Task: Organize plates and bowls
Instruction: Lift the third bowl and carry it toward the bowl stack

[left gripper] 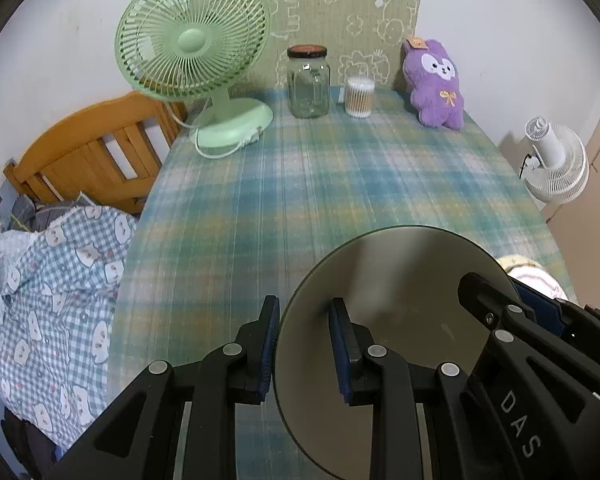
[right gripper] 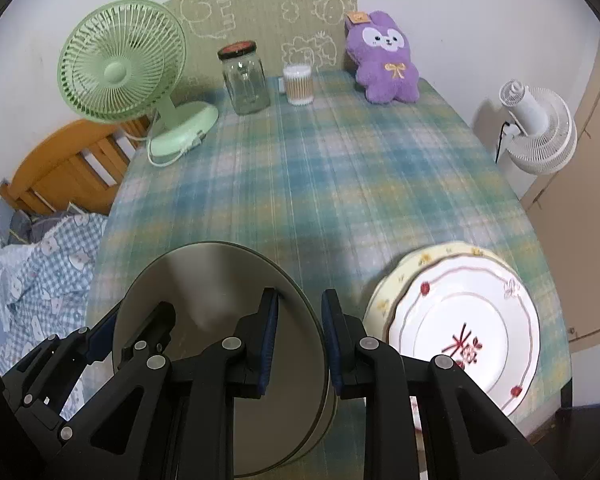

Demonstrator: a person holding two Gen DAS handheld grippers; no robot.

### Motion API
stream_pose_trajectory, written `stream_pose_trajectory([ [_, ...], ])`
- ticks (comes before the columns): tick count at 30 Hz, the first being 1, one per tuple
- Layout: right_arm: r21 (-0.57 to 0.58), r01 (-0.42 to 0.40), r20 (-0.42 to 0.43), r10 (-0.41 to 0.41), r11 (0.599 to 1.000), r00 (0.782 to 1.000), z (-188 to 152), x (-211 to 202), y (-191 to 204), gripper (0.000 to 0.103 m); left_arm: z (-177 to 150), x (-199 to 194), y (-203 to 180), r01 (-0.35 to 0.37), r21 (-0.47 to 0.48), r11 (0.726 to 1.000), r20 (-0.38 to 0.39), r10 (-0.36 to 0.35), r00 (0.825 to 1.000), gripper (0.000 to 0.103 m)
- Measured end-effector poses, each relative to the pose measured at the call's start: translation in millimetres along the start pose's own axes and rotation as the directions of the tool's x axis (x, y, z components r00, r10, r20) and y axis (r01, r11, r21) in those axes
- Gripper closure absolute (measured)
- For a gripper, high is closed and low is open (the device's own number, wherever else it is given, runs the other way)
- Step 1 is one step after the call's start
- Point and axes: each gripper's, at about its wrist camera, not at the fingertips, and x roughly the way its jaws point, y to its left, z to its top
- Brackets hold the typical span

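A dull grey-green bowl sits at the near edge of the plaid-covered table. My left gripper straddles its left rim, one finger outside and one inside, with a gap at the rim. My right gripper straddles the bowl's right rim the same way, jaws apart. A white plate with red flowers lies stacked on a yellow-rimmed plate to the right of the bowl; its edge shows in the left wrist view.
At the table's far end stand a green desk fan, a glass jar, a cup of cotton swabs and a purple plush toy. A wooden bed with checked bedding is left; a white fan right.
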Motion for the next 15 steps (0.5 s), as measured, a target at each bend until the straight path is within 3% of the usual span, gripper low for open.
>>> stream_pose_trajectory([
  [15, 0.008, 0.031, -0.060, -0.030, 0.999, 0.998, -27.5, 20.2, -3.5, 0.077, -29.3, 17.3, 3.0, 0.027, -0.011, 1.000, -0.069, -0.028, 0.997, 0.080],
])
